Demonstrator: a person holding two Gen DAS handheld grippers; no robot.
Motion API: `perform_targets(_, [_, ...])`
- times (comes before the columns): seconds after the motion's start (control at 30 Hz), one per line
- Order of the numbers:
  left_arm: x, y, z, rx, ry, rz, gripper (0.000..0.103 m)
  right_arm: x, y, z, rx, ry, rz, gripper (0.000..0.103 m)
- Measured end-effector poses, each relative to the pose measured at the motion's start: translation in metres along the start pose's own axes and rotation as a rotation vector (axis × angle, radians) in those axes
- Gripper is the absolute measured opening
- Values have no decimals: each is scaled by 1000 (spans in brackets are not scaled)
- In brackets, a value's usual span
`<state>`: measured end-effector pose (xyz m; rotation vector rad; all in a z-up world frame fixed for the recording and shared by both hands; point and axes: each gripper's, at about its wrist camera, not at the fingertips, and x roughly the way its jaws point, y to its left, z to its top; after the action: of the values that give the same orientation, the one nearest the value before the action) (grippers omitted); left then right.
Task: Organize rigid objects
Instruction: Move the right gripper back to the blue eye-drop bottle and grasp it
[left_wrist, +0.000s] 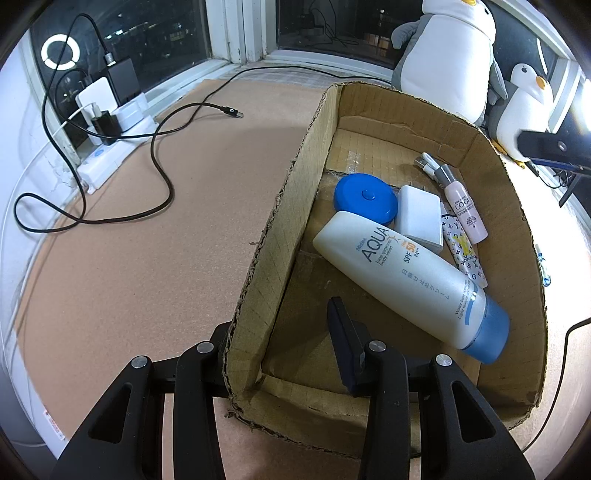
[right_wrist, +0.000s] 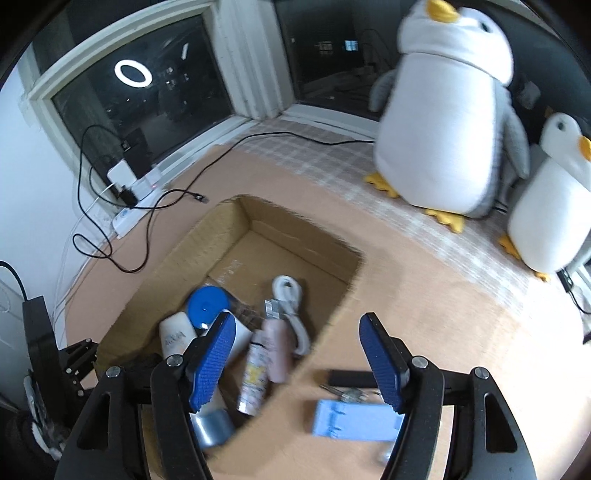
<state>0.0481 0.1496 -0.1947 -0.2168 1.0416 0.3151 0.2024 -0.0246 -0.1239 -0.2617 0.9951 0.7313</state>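
One cardboard box (left_wrist: 509, 236) with rough torn edges stands on the table (left_wrist: 147, 229). Inside lie six things: one white sunscreen tube (left_wrist: 399, 280) with blue cap, one round blue case (left_wrist: 364, 197), one white charger (left_wrist: 421, 216), one pink bottle (left_wrist: 463, 210), one patterned tube (left_wrist: 465, 258), one coiled white cable (right_wrist: 290, 295). The left hand-held gripper (left_wrist: 280, 332) clamps the box wall. The right hand-held gripper (right_wrist: 297, 354) is wide and empty.

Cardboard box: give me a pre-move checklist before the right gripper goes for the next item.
1. Left gripper clamped on the cardboard box wall: ok.
2. Right gripper open and empty: ok.
3. Sunscreen tube, blue round case, white charger, pink bottle inside the box: ok.
4. Light blue stand outside the box, not yet packed: not ok.
5. Free floor space left in the box: ok.
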Motion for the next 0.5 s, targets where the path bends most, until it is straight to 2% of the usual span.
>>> perform_targets(0.5, [0, 0, 0, 0, 0, 1, 40, -23, -84, -57, 131, 81, -123, 66])
